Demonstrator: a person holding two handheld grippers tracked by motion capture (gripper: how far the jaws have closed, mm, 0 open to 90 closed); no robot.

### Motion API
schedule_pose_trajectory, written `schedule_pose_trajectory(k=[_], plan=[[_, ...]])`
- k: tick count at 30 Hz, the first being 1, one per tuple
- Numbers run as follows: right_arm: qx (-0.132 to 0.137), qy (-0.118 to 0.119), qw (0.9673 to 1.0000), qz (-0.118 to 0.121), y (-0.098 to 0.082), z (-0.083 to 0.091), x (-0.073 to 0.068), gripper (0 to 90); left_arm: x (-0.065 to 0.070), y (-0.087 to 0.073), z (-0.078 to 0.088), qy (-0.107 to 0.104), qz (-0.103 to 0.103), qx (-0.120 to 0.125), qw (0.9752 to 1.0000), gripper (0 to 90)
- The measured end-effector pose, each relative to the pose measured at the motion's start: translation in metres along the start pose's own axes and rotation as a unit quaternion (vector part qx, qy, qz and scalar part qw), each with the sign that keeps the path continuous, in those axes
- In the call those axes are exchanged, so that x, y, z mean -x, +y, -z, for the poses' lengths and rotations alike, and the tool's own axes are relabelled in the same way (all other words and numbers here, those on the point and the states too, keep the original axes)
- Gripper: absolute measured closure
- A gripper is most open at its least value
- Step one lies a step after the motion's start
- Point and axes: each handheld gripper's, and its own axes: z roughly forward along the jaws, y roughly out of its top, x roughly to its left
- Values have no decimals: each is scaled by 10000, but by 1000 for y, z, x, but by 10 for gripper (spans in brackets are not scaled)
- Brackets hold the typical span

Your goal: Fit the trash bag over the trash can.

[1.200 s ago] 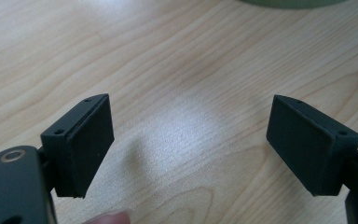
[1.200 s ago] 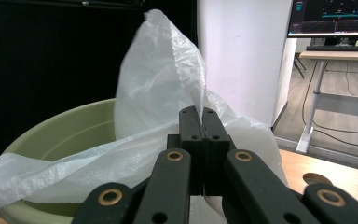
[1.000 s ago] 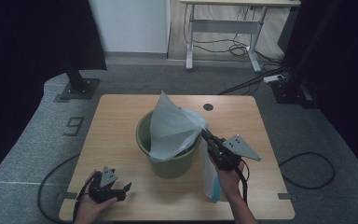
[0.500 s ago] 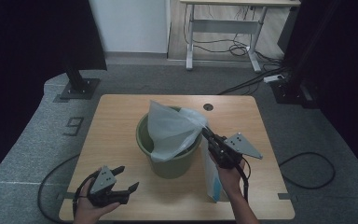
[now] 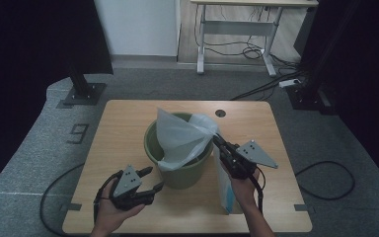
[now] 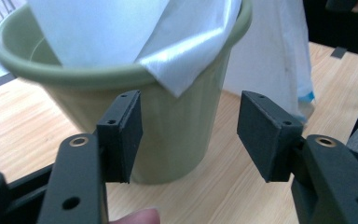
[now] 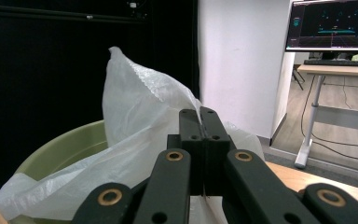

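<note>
A green bucket (image 5: pixel 180 165) stands mid-table with a white plastic bag (image 5: pixel 182 136) hanging into it. My right gripper (image 5: pixel 216 139) is at the bucket's right rim, shut on the bag's edge. In the right gripper view its jaws (image 7: pixel 200 116) pinch the bag (image 7: pixel 135 107) above the bucket rim (image 7: pixel 65 144). My left gripper (image 5: pixel 154 178) hovers just left of the bucket's near side. Its jaws have just been closing and still stand open. In the left gripper view nothing lies between the pads (image 6: pixel 121 130), which face the bucket wall (image 6: pixel 182 130).
A white pack with blue print (image 5: pixel 225 190) leans by the bucket's right side, under my right hand. The table (image 5: pixel 123 123) has a cable hole (image 5: pixel 220 113) at the back. A stand base (image 5: pixel 83 94), a desk frame (image 5: pixel 237 29) and cables lie on the floor beyond.
My left gripper has risen and moved right toward the bucket, its jaws narrower. The bag's raised peak has sunk lower. The right gripper has stayed put.
</note>
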Motion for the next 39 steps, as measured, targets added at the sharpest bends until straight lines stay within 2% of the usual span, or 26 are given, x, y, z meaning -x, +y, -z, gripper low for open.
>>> schedule_pose_trajectory(k=[4, 14, 21, 31, 34, 39], plan=[[6, 18, 10000, -2, 0, 1, 0, 887, -1, 7, -1, -92, 52, 82, 9999, 424], [5, 43, 10000, -40, 1, 1, 1, 886, -3, 22, -9, -439, 43, 82, 9990, 452], [61, 59, 9999, -58, 5, 3, 0, 887, -3, 38, -12, -631, 56, 62, 9980, 560], [47, 47, 10000, -53, 6, 1, -1, 887, 5, 48, -25, -767, -75, -87, 9970, 544], [59, 52, 10000, -47, 6, 1, -2, 887, 2, 50, -29, -799, -14, -137, 9967, 611], [94, 57, 9999, -47, 7, 2, -2, 887, -3, 55, -30, -1018, 32, -144, 9947, 736]])
